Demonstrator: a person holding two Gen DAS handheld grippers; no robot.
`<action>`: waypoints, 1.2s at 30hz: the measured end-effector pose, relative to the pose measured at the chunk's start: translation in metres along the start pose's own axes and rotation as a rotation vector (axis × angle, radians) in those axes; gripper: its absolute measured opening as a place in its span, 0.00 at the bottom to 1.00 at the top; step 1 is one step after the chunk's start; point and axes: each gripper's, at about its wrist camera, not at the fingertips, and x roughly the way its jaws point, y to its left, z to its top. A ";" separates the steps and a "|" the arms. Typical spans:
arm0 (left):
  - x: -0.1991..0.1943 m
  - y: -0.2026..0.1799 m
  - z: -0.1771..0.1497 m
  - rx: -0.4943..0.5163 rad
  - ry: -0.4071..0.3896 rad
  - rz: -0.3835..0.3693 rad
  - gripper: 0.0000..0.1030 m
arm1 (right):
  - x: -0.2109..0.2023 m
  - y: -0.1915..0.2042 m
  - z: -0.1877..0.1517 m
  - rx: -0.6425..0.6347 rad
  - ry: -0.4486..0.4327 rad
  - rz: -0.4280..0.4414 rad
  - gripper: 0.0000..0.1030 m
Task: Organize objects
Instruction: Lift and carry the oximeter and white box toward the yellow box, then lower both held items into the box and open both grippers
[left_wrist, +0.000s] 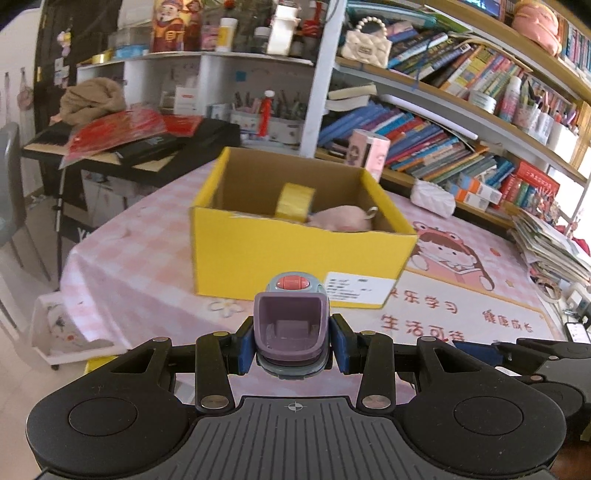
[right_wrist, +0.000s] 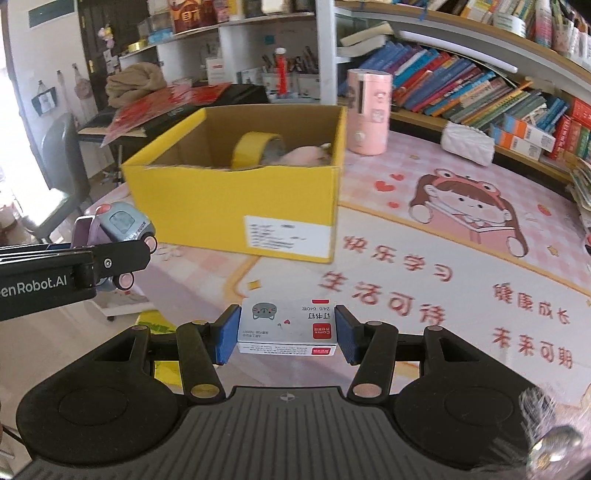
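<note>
While the pink checked worktop (right_wrist: 424, 240) spreads beneath me, an open yellow cardboard box (left_wrist: 295, 258) sits on it, holding a yellow tape roll (left_wrist: 293, 201) propped on edge beside a soft pink plush toy (left_wrist: 341, 218). My left gripper (left_wrist: 291, 343) pinches a small grey-and-purple toy truck (left_wrist: 291, 325) short of the box's near wall. My right gripper (right_wrist: 287, 332) clamps a small white staple box (right_wrist: 287, 326) above the worktop.

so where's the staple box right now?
The staple box is clamped in the right gripper, held above the pink table mat, short of the yellow box; it shows only in the right wrist view.
</note>
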 end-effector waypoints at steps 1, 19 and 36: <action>-0.003 0.003 -0.001 0.000 -0.003 0.002 0.38 | 0.000 0.005 -0.001 -0.004 -0.002 0.004 0.50; -0.015 0.026 0.004 -0.016 -0.045 -0.010 0.38 | -0.009 0.032 0.002 -0.016 -0.023 -0.029 0.50; 0.017 0.020 0.070 0.012 -0.163 0.057 0.38 | 0.008 0.016 0.079 -0.060 -0.178 -0.002 0.50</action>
